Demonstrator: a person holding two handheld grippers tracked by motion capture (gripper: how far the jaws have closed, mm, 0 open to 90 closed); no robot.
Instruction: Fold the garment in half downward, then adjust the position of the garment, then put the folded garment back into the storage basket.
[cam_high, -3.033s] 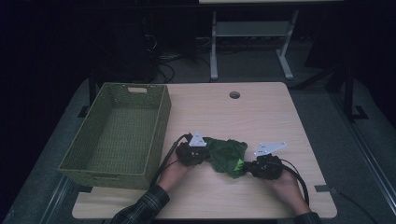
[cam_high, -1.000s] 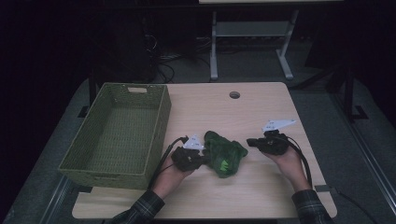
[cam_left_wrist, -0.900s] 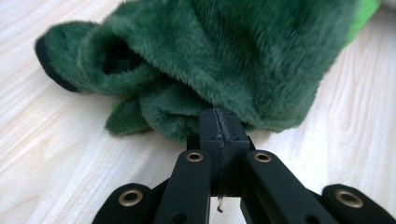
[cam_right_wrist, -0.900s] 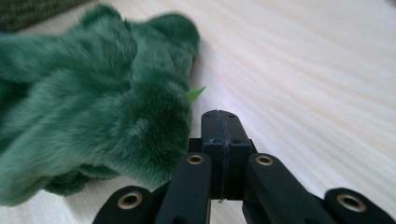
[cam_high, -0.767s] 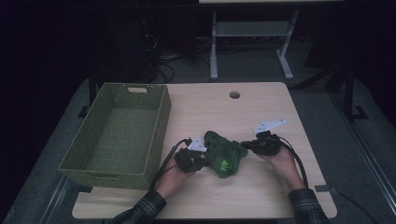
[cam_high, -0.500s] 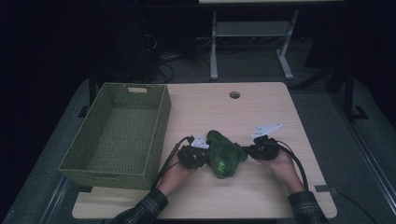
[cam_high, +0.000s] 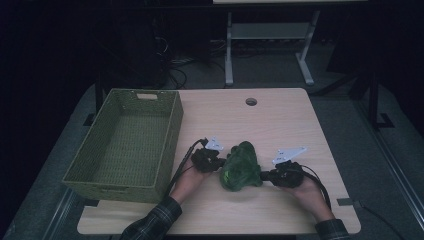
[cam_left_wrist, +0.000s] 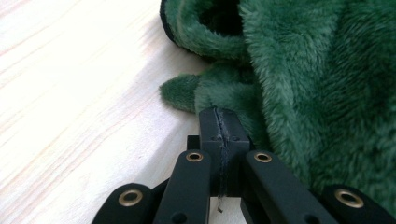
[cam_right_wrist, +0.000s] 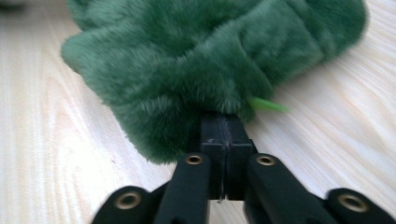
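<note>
A green fleece cloth lies bunched on the wooden table, near its front edge. My left gripper is at the cloth's left side. In the left gripper view its jaws are shut, their tips pressed into a fold of the fleece. My right gripper is at the cloth's right side. In the right gripper view its jaws are shut with their tips buried in the edge of the fleece. A thin green tag sticks out beside them.
A woven green basket stands with nothing in it on the table's left half, close to my left hand. A round cable hole sits at the back of the table. Bare tabletop stretches behind the cloth.
My right gripper came in from the right, dropped to the cloth's right edge and shut there. The left gripper stayed at the left edge. The cloth is more bunched.
</note>
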